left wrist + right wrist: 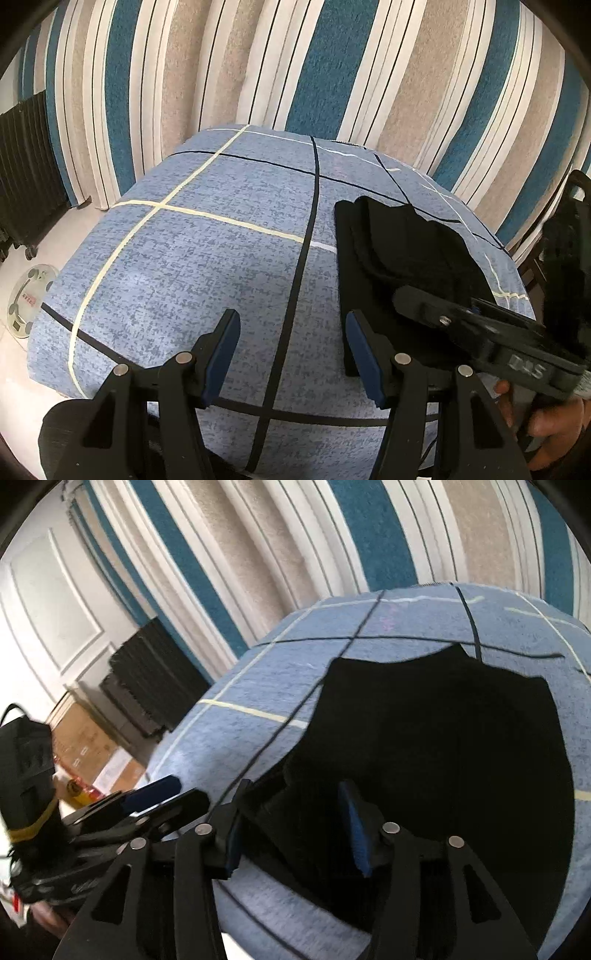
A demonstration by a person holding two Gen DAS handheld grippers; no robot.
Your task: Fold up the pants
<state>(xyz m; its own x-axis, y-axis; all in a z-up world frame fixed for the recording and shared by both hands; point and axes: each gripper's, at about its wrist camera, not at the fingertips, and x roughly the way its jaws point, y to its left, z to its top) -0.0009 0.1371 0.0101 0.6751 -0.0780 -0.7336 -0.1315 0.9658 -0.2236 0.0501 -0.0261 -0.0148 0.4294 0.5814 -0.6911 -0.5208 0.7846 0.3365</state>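
Observation:
The black pants (399, 251) lie folded in a compact pile on the right part of a blue checked bed cover (207, 258). My left gripper (291, 354) is open and empty, just left of the pile's near edge, above the cover. My right gripper (291, 823) is open above the near part of the pants (443, 738), holding nothing. The right gripper also shows in the left wrist view (480, 325), resting over the pile's near right side. The left gripper shows at the left of the right wrist view (147, 805).
A striped blue, beige and white curtain (332, 66) hangs behind the bed. A black radiator (26, 170) and a glass bathroom scale (29, 299) stand on the floor at left. Cardboard boxes (88, 749) and a white door (48, 602) are at left.

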